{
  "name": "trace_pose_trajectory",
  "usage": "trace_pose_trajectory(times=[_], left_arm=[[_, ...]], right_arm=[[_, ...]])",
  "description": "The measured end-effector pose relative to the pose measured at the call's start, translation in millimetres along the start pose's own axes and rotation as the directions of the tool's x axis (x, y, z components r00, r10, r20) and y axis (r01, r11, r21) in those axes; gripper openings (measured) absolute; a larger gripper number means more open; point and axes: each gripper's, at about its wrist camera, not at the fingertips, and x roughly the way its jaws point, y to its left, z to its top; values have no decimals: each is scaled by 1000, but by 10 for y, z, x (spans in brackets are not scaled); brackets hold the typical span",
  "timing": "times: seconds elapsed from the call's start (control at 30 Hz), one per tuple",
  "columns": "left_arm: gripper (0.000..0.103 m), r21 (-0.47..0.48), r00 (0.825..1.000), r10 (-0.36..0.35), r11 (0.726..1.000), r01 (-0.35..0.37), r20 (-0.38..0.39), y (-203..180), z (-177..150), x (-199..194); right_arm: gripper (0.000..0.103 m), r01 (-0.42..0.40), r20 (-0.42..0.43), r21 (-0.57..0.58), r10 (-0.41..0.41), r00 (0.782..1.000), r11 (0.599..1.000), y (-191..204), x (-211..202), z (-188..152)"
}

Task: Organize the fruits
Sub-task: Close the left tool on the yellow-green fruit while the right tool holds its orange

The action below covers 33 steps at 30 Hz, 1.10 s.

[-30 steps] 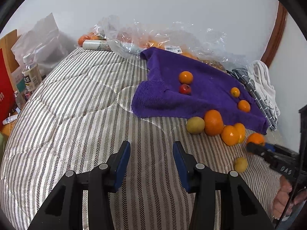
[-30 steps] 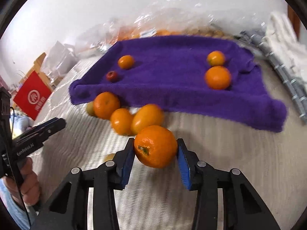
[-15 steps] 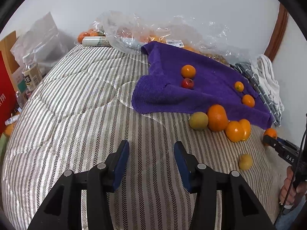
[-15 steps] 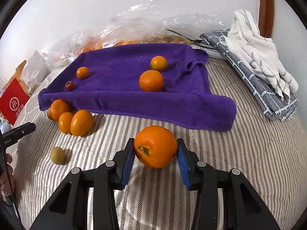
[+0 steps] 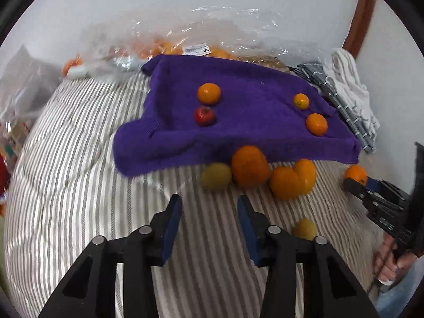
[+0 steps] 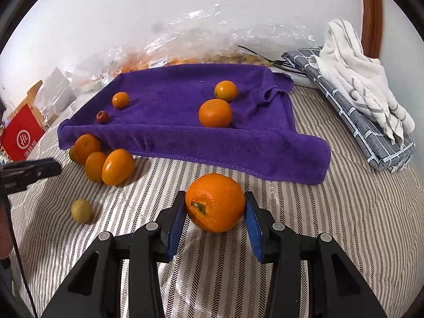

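left claw (image 5: pixel 209 212): empty, jaws closing | right claw (image 6: pixel 214 209): clamped on orange (image 6: pixel 215 202)

The left gripper (image 5: pixel 209 212) hangs above the striped bed cover (image 5: pixel 79 198), its jaws closing with nothing between them. Ahead lies a purple towel (image 5: pixel 251 132), the landmark here. On it rest two oranges (image 5: pixel 209 93) (image 5: pixel 316 124), a small tangerine (image 5: pixel 301 101) and a red fruit (image 5: pixel 204 115). Just before its near edge sit a greenish fruit (image 5: pixel 216 177) and three oranges (image 5: pixel 249 166) touching one another. Right of the towel, the right gripper (image 5: pixel 356 182) grips an orange (image 5: pixel 356 174).
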Motion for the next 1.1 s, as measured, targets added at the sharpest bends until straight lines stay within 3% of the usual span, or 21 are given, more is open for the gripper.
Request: trace_pose_trajectory(times=[0.13, 0.67, 0.87, 1.1], left_arm=[[28, 23, 999, 33, 999, -32, -11, -52, 54, 139], [25, -3, 994, -74, 997, 75, 85, 19, 89, 215], [25, -42, 984, -44, 998, 52, 171, 87, 60, 68], [25, -21, 975, -41, 999, 46, 219, 28, 27, -50]], right_arm=[[42, -5, -7, -3, 5, 1000, 1000, 23, 4, -3], [42, -27, -15, -36, 27, 1000, 999, 60, 24, 3], [42, -33, 1, -28, 33, 999, 999, 44, -7, -3], [42, -81, 42, 22, 80, 996, 996, -72, -84, -17]])
